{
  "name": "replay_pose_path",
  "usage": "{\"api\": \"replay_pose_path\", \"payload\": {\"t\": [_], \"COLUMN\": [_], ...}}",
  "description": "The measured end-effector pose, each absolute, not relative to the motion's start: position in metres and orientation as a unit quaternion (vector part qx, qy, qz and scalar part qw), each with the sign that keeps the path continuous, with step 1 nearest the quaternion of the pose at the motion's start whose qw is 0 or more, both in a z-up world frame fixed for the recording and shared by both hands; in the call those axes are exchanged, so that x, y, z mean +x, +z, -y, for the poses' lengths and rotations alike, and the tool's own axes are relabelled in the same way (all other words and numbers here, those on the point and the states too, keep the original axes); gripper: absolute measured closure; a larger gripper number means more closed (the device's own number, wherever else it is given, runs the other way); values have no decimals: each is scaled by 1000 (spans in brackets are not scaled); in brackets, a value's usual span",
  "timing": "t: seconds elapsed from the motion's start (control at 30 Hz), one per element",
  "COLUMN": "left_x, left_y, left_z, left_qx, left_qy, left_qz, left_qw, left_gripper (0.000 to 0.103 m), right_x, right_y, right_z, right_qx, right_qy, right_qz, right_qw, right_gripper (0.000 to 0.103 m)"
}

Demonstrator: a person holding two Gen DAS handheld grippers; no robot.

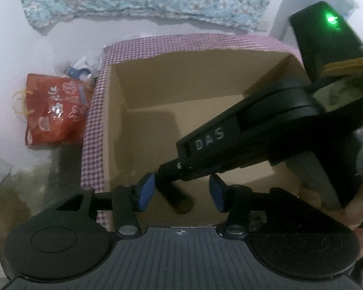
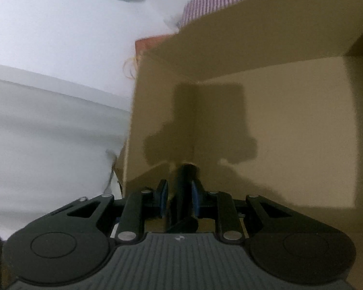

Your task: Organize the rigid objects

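Black cylindrical object (image 2: 185, 188), matte and slender with its long axis running along the fingers toward the box floor, was pinched between the blue-padded jaws of the right gripper (image 2: 180, 197) inside the plain cardboard box (image 1: 157, 84), whose outer walls wore purple checked fabric. The left gripper (image 1: 181, 191) hovered over the box with jaws spread and empty. Raised letters "DAS" marked the right gripper's black plastic finger; a glossy red printed bag (image 1: 55, 111) lay beside the box.
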State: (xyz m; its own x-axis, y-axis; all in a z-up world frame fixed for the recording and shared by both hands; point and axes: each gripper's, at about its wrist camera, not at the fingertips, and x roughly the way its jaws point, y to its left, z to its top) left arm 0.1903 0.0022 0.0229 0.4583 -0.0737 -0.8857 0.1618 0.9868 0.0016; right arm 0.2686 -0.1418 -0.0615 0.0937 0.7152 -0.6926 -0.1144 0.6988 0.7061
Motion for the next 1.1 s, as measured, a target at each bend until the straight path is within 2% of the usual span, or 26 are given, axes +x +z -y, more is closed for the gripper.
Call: {"api": "replay_pose_path", "payload": {"t": [0.23, 0.33, 0.6, 0.73, 0.9, 1.1], "left_x": [183, 170, 119, 89, 66, 75], "left_y": [29, 42, 83, 89, 66, -1], "left_z": [-10, -12, -13, 2, 35, 99], "left_qx": [32, 22, -8, -12, -9, 25], "left_qy": [-63, -70, -107, -147, -210, -269], "left_qz": [-510, -490, -424, -407, -423, -504], "left_qw": [857, 869, 899, 902, 882, 820], "left_gripper": [50, 46, 41, 39, 38, 39], "right_x": [270, 272, 220, 168, 109, 75], "right_y": [-68, -64, 1, 25, 15, -54], "right_z": [131, 135, 219, 282, 340, 360], "right_qx": [245, 260, 318, 340, 349, 346], "right_qy": [284, 289, 311, 294, 237, 165], "right_qz": [-619, -610, -531, -482, -463, -516], "right_qw": [690, 690, 722, 752, 780, 766], "right_gripper": [78, 78, 78, 78, 77, 77]}}
